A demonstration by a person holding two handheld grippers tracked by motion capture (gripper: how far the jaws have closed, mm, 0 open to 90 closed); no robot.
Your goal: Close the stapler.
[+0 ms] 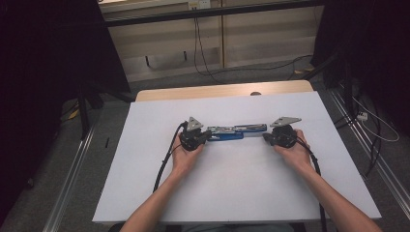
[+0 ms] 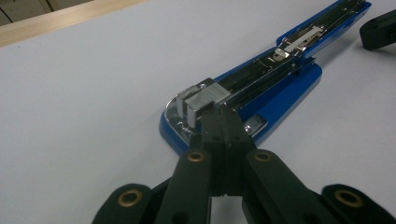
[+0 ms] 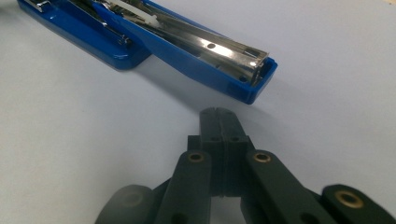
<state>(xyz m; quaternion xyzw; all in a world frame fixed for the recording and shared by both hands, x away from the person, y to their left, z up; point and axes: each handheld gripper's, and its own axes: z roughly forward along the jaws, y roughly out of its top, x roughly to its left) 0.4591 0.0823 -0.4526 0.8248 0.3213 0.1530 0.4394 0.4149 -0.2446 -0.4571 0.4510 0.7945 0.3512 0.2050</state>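
A person is sitting at a white table (image 1: 145,193) and working on a blue stapler (image 1: 231,133) that is lying swung fully open near the table's middle, its base toward nine o'clock and its lid folded out flat toward three o'clock. The left gripper (image 1: 207,137), jaws pressed together with nothing between them, is resting its tip at the front end of the base, where the left gripper view is showing a short block of staples (image 2: 198,99) sitting at the nose of the metal channel (image 2: 261,74), right at the closed tip (image 2: 223,122). The right gripper (image 1: 265,137), jaws likewise together and empty, is waiting just off the lid's far end at three o'clock, close to it but apart, as the gap of bare table in the right gripper view (image 3: 218,116) is making clear.

By the look of things, the loading is well along: the stapler is already open, and the staples are already in the channel, apparently being nudged or seated by the left tip. Whether they are lying fully down in the track cannot be told from here. What seems to be remaining is settling the staples home, swinging the lid (image 3: 205,60) back over from three o'clock, and pressing it shut, a job the right gripper looks placed to begin.
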